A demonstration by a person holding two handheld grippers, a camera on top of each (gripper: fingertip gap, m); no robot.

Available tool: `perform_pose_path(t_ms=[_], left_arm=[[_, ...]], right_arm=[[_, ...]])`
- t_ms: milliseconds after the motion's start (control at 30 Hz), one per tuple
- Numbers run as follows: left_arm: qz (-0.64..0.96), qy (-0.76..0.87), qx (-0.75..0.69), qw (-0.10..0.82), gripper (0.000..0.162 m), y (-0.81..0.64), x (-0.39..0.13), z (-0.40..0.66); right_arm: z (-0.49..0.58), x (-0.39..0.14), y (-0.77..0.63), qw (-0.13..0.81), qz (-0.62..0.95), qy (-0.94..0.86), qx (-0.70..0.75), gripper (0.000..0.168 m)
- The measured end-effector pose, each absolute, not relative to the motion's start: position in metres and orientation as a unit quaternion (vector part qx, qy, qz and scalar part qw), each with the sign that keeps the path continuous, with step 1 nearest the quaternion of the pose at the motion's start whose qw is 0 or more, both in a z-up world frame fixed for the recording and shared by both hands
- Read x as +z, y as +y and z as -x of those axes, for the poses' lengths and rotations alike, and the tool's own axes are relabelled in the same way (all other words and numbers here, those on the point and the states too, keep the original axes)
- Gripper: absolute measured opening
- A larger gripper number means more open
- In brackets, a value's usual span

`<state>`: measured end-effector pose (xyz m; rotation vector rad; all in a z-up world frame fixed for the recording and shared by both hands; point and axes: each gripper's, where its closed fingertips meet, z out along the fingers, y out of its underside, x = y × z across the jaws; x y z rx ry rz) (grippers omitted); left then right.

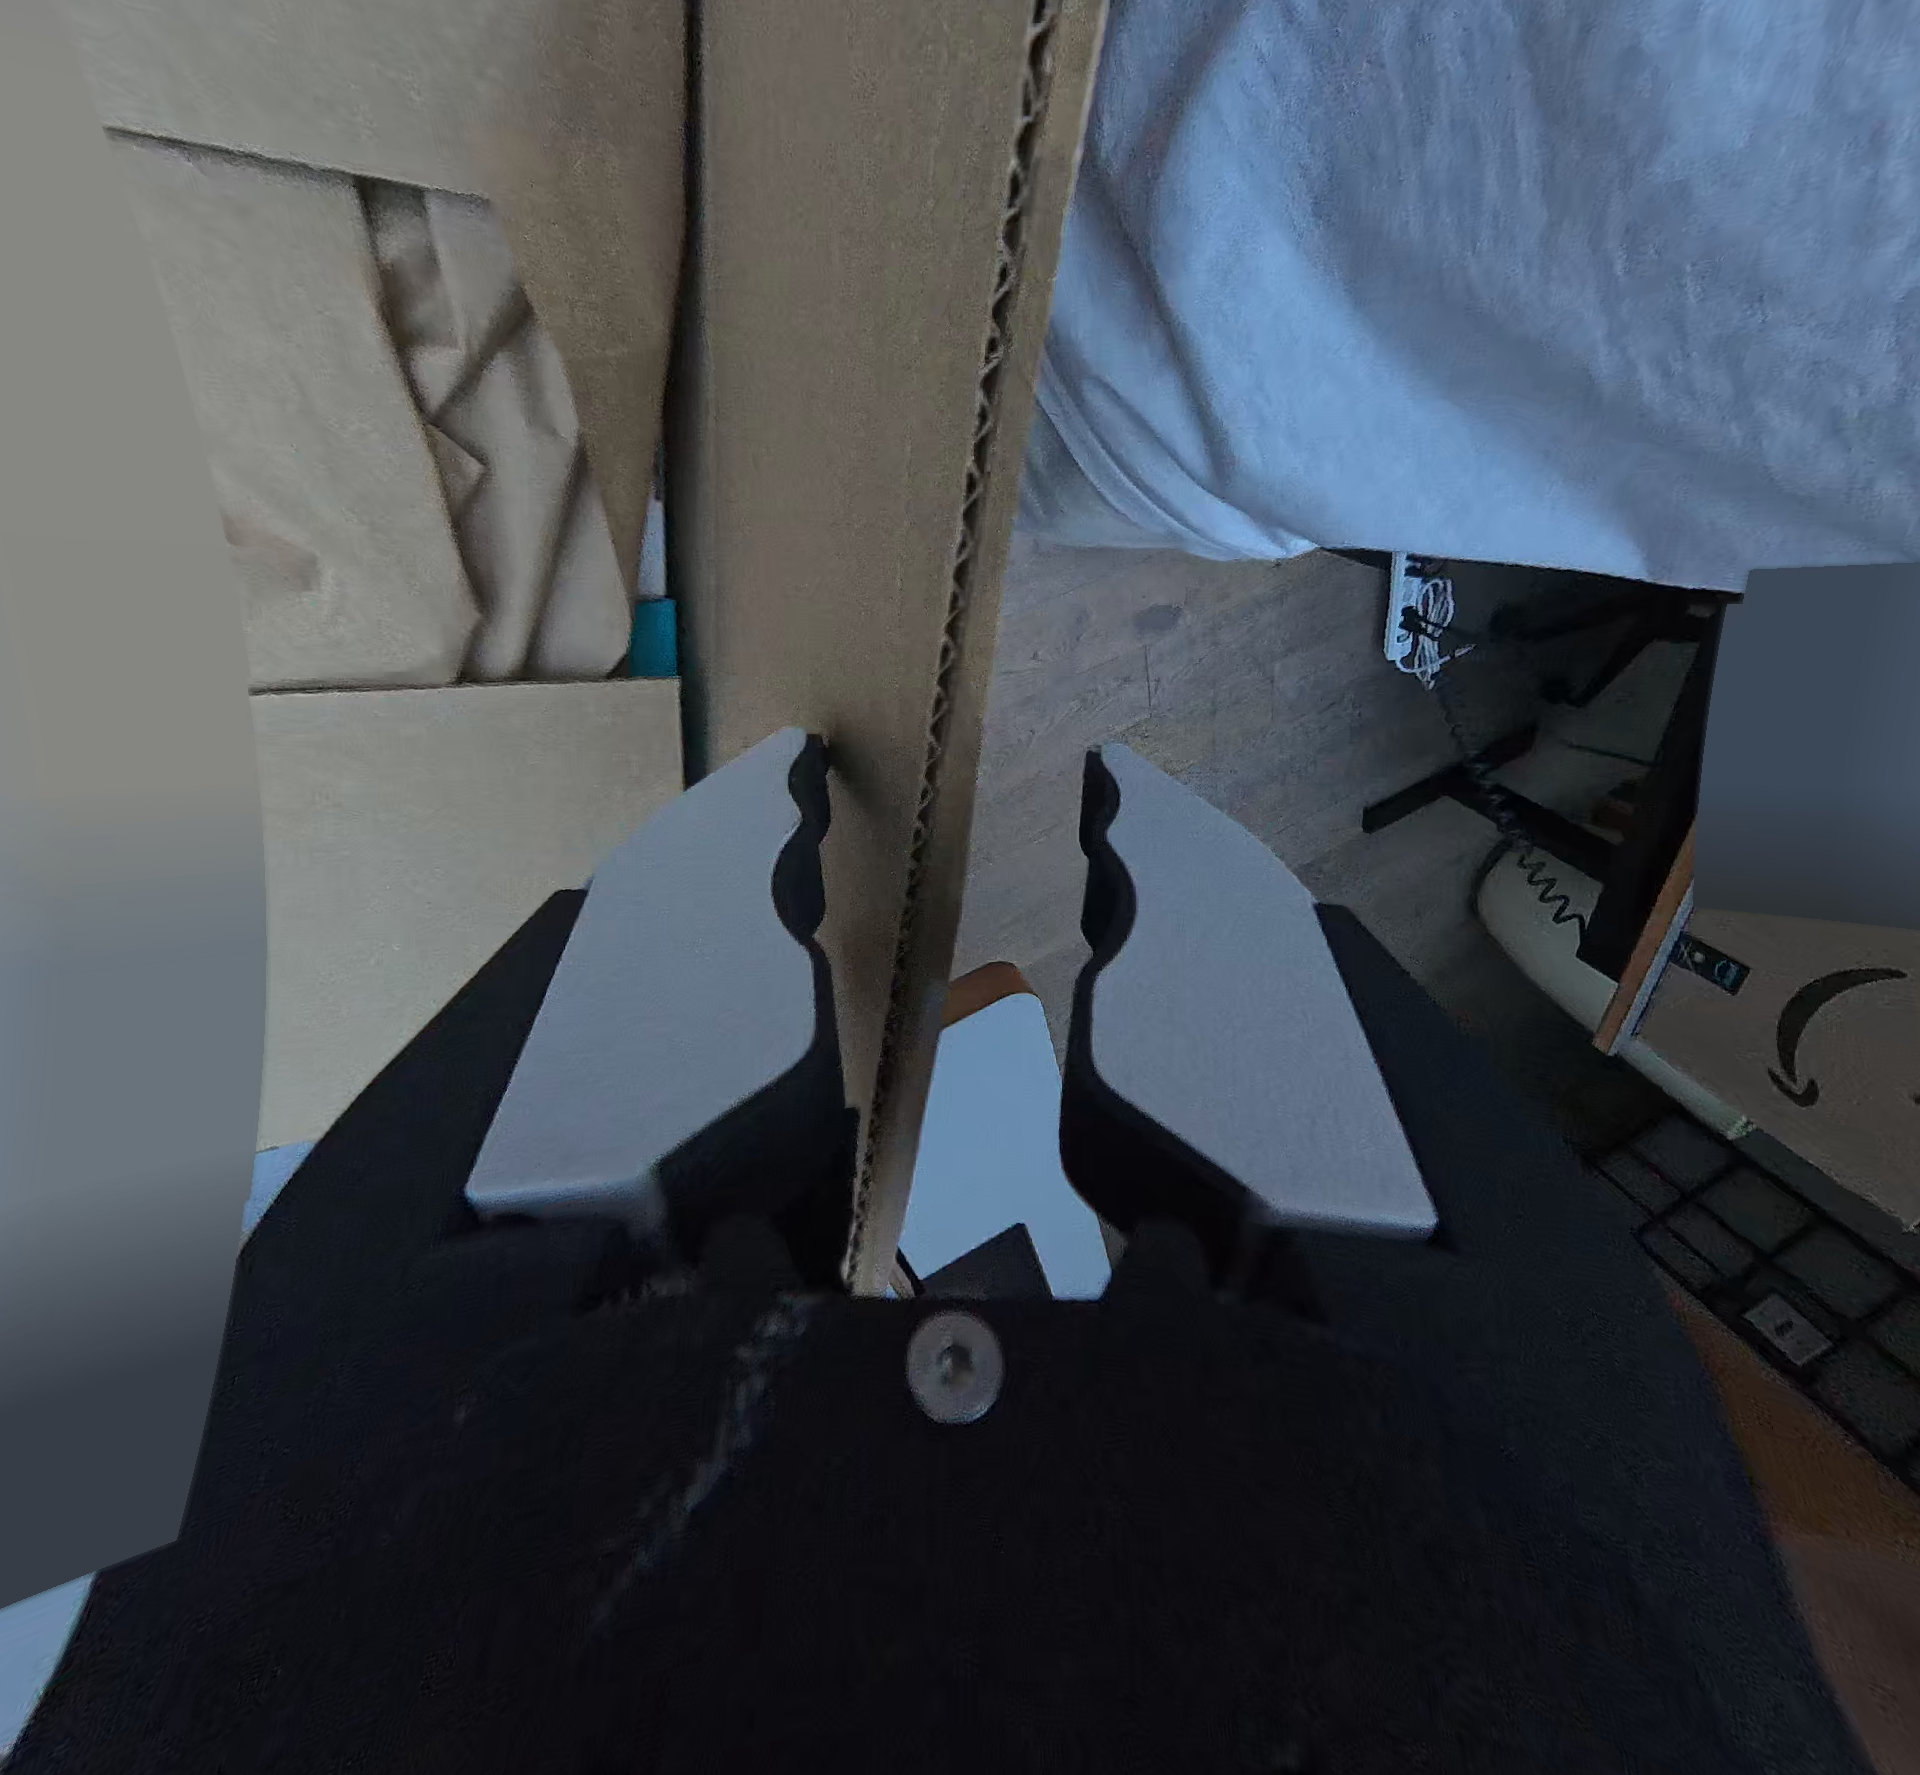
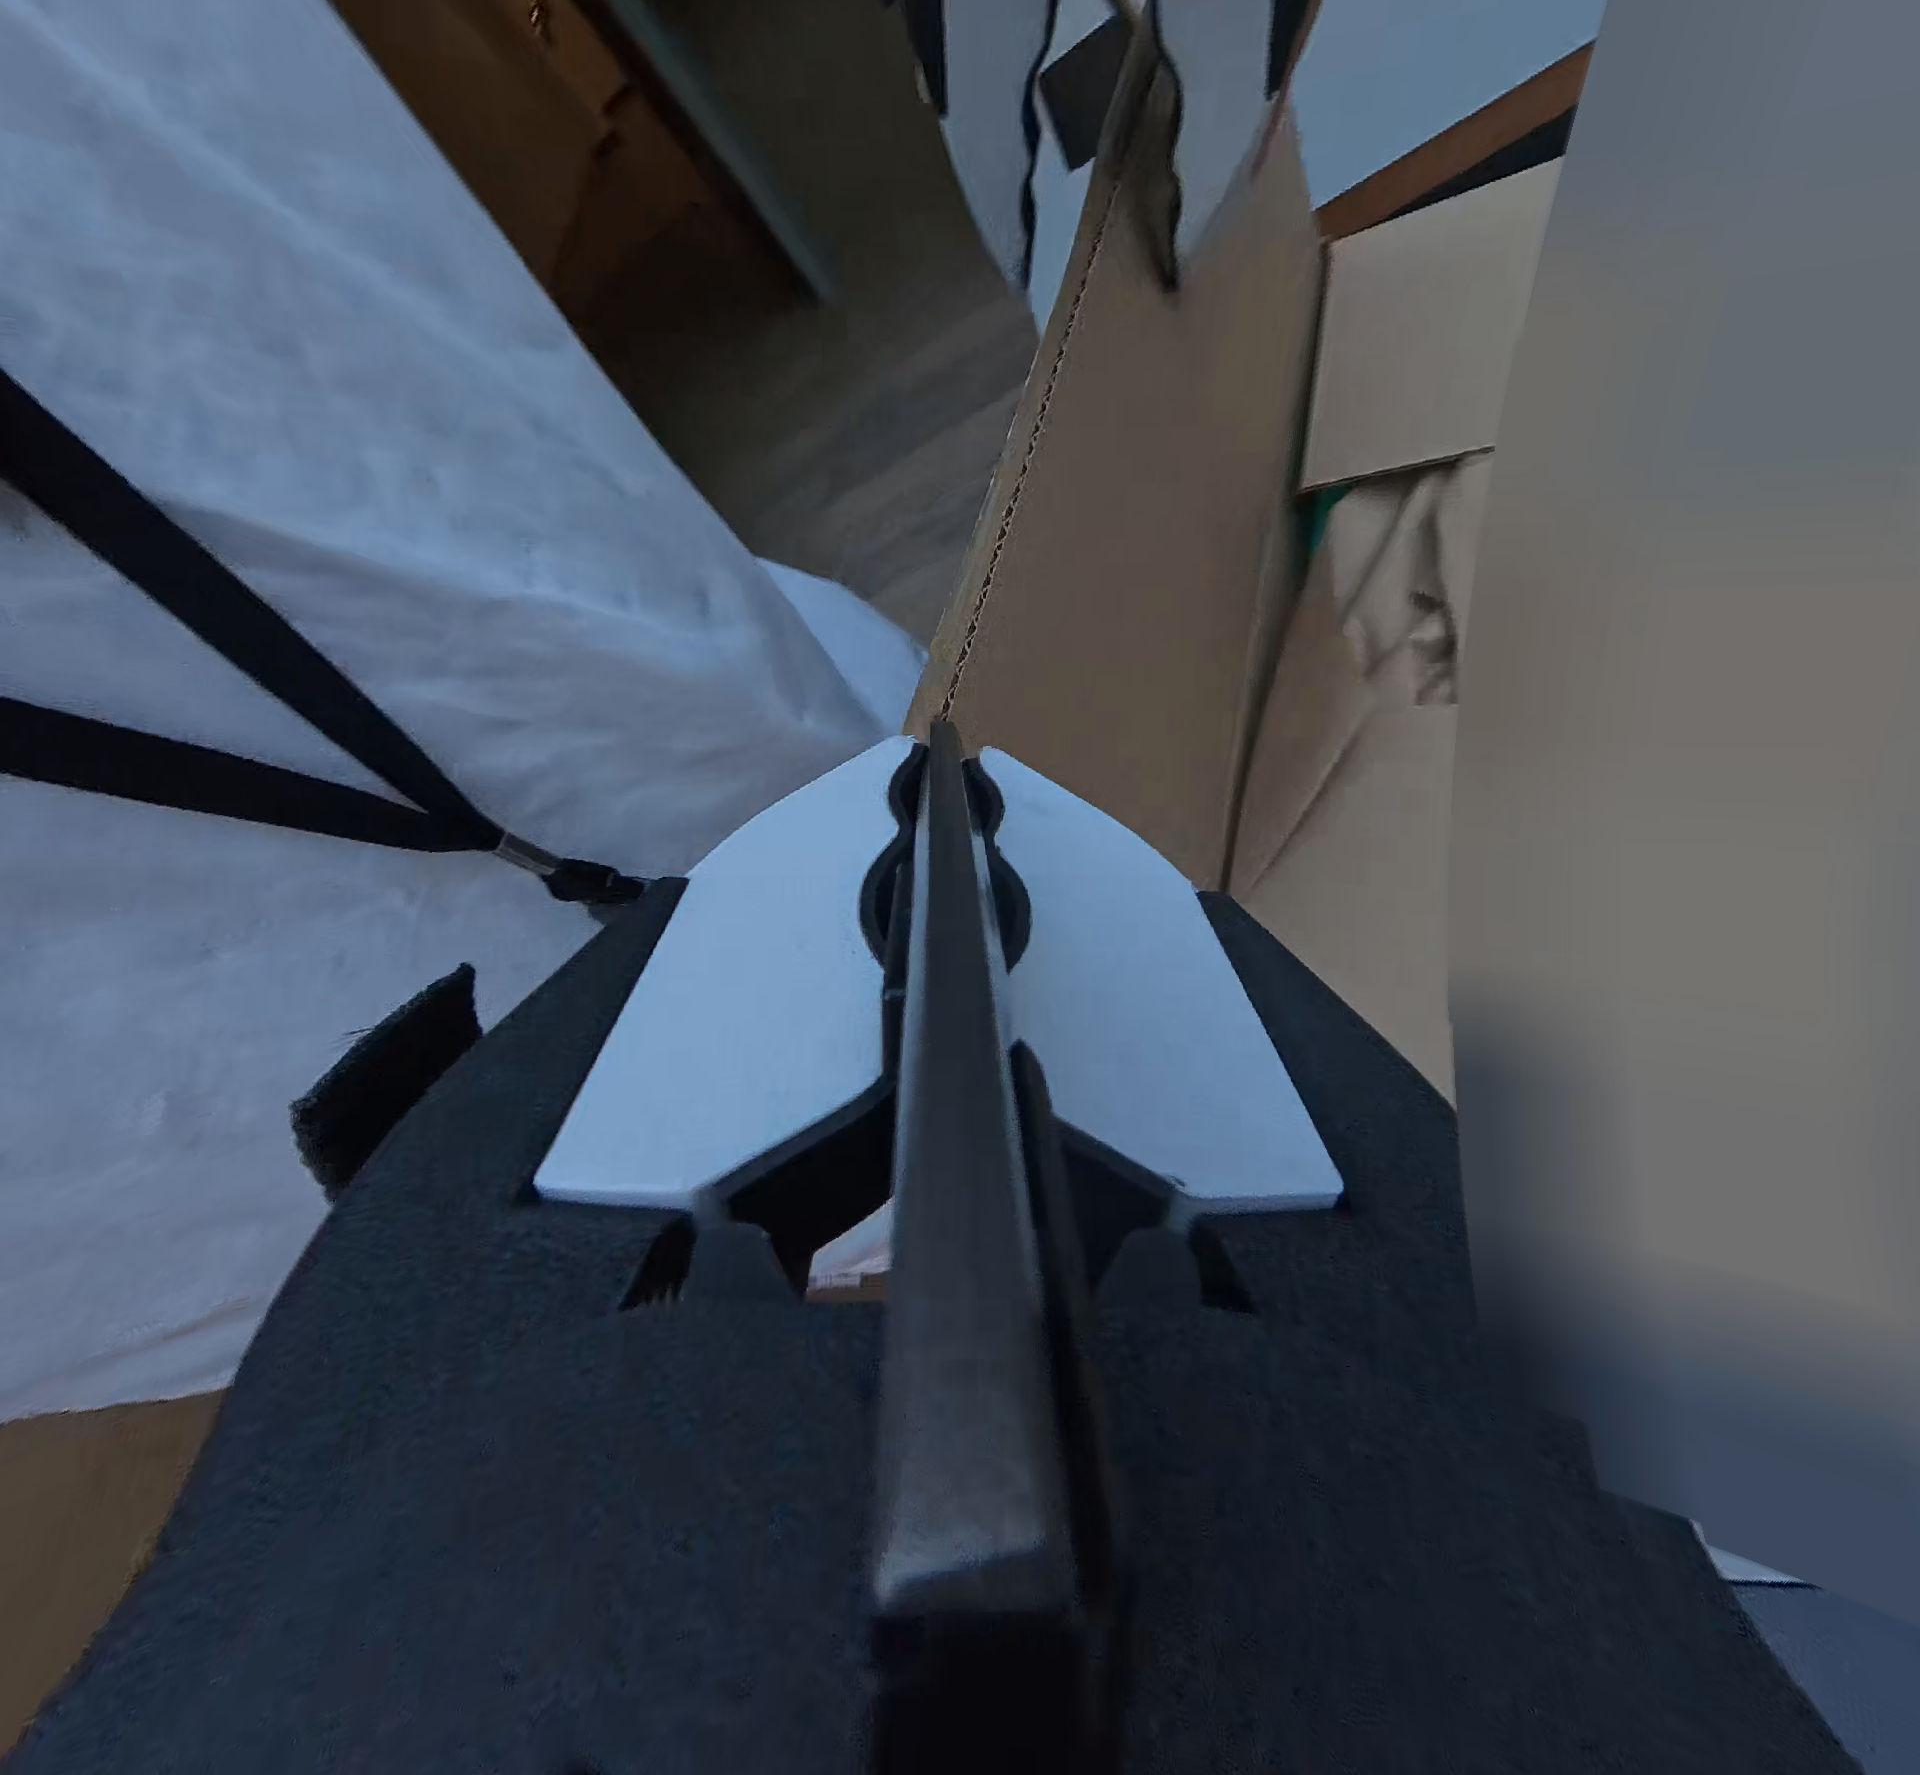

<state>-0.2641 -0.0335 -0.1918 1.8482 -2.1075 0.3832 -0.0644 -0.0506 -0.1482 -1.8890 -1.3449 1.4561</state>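
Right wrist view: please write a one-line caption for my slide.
Right gripper, jaws shut on a cardboard flap; the left gripper straddles its far end, jaws open.

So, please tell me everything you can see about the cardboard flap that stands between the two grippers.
The cardboard flap is plain brown corrugated board, its wavy inner layer showing along the cut edge. It stands on edge, joined by a fold to a larger cardboard box holding crumpled brown paper. It runs between the fingers of the left gripper, which are apart; one finger touches its face, the other is clear. The right gripper is shut on its other end.
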Motion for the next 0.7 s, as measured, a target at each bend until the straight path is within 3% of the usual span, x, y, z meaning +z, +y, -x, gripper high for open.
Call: perform_pose_path(t_ms=[200, 300, 400, 433, 467, 533, 700], left_arm=[[-0.701, -0.708, 0.07, 0.05, 0.05, -0.072, -0.203, 0.272], [-0.714, -0.699, 0.001, -0.031, 0.044, -0.075, -0.214, 0.274], [-0.685, -0.713, -0.102, -0.109, 0.05, -0.074, -0.22, 0.277], [-0.68, -0.714, -0.123, -0.109, 0.035, -0.079, -0.224, 0.28], [-0.689, -0.71, -0.114, -0.088, 0.033, -0.095, -0.235, 0.284], [-0.696, -0.707, -0.098, -0.074, 0.043, -0.117, -0.26, 0.291], [-0.696, -0.695, -0.124, -0.132, 0.053, -0.132, -0.299, 0.297]], right_arm=[[0.079, -0.154, -0.092, 0.155, 0.658, -0.536, 0.506, 0.006], [0.085, -0.155, -0.098, 0.165, 0.648, -0.532, 0.519, 0.006], [0.082, -0.153, -0.082, 0.192, 0.666, -0.465, 0.55, 0.012], [0.081, -0.154, -0.079, 0.189, 0.675, -0.435, 0.565, 0.006], [0.079, -0.153, -0.075, 0.19, 0.677, -0.399, 0.588, 0.006], [0.068, -0.146, -0.068, 0.195, 0.666, -0.343, 0.633, 0.005], [0.009, -0.179, 0.006, 0.283, 0.745, -0.133, 0.589, 0.006]])
